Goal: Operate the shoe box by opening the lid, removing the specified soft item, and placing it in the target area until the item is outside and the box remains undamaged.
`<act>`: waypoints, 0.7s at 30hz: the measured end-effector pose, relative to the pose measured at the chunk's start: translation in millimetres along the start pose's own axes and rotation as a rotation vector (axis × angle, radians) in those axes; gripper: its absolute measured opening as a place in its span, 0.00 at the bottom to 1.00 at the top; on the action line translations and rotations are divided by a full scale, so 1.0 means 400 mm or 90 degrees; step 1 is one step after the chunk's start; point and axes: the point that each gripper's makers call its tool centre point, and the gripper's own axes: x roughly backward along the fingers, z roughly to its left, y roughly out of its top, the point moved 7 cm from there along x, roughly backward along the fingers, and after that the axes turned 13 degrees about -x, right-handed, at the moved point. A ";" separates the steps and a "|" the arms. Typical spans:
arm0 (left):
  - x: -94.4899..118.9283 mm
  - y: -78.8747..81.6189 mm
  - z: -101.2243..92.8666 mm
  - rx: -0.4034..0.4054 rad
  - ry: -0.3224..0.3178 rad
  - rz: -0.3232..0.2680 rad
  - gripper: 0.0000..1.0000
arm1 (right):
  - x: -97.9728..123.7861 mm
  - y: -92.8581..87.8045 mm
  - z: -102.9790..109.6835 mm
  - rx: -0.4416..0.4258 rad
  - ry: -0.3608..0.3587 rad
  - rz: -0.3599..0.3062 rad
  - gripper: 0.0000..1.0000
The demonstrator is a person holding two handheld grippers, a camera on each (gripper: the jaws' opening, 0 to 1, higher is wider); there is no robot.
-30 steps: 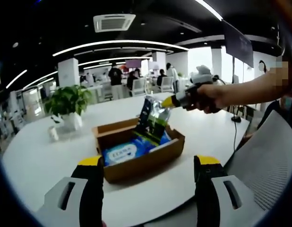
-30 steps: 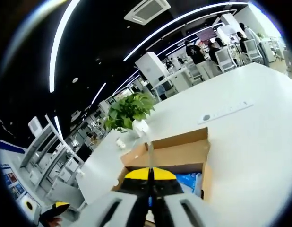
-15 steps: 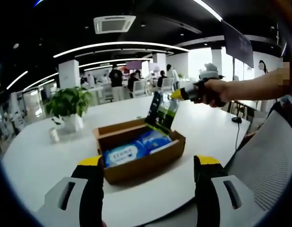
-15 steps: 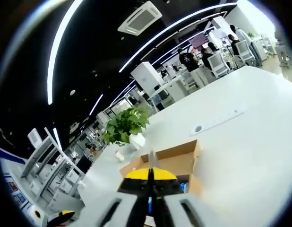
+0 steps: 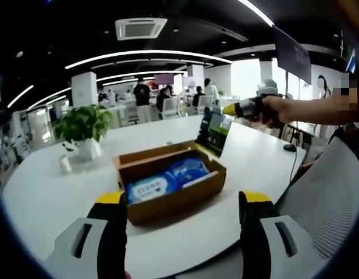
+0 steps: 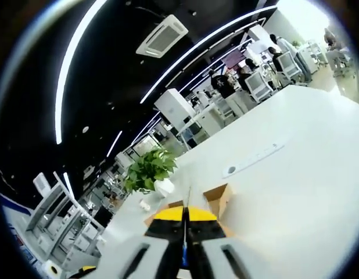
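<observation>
On the white table (image 5: pixel 46 192) a potted plant (image 5: pixel 82 127) stands far left. The open box (image 5: pixel 168 186) sits mid-table with blue packs (image 5: pixel 150 187) inside. The left gripper (image 5: pixel 179 232) hovers near it, jaws wide apart, empty. To the right, the right gripper (image 5: pixel 232 108) pinches a dark pouch (image 5: pixel 213 131) above the box's right end, jaws closed.

Bare table (image 5: pixel 249 160) right of box (image 5: pixel 171 192), plant (image 5: pixel 83 125) left.
</observation>
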 end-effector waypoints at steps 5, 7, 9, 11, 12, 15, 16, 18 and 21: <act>-0.001 0.001 -0.001 -0.006 -0.001 0.001 0.81 | 0.012 0.013 -0.035 -0.005 -0.016 -0.013 0.00; -0.001 0.001 -0.001 -0.005 0.000 0.002 0.81 | 0.015 0.014 -0.048 -0.006 -0.025 -0.014 0.00; -0.001 0.000 -0.001 -0.005 -0.001 0.002 0.81 | 0.017 0.010 -0.066 -0.009 -0.036 -0.015 0.00; -0.001 0.000 0.000 -0.004 -0.001 0.001 0.81 | 0.017 0.005 -0.078 -0.012 -0.043 -0.013 0.00; -0.002 0.001 0.000 -0.006 -0.001 0.002 0.81 | 0.016 0.000 -0.086 -0.012 -0.049 -0.011 0.00; -0.002 0.002 0.000 -0.014 -0.001 0.003 0.81 | 0.012 -0.013 -0.111 -0.014 -0.066 -0.006 0.00; -0.002 0.003 0.000 -0.015 0.000 0.001 0.81 | 0.010 -0.020 -0.124 -0.015 -0.075 -0.003 0.00; -0.001 0.004 0.002 -0.011 0.002 -0.004 0.81 | 0.010 -0.031 -0.141 -0.016 -0.089 0.002 0.00; -0.001 0.004 0.002 -0.009 0.002 -0.006 0.81 | 0.008 -0.037 -0.161 -0.018 -0.101 0.000 0.00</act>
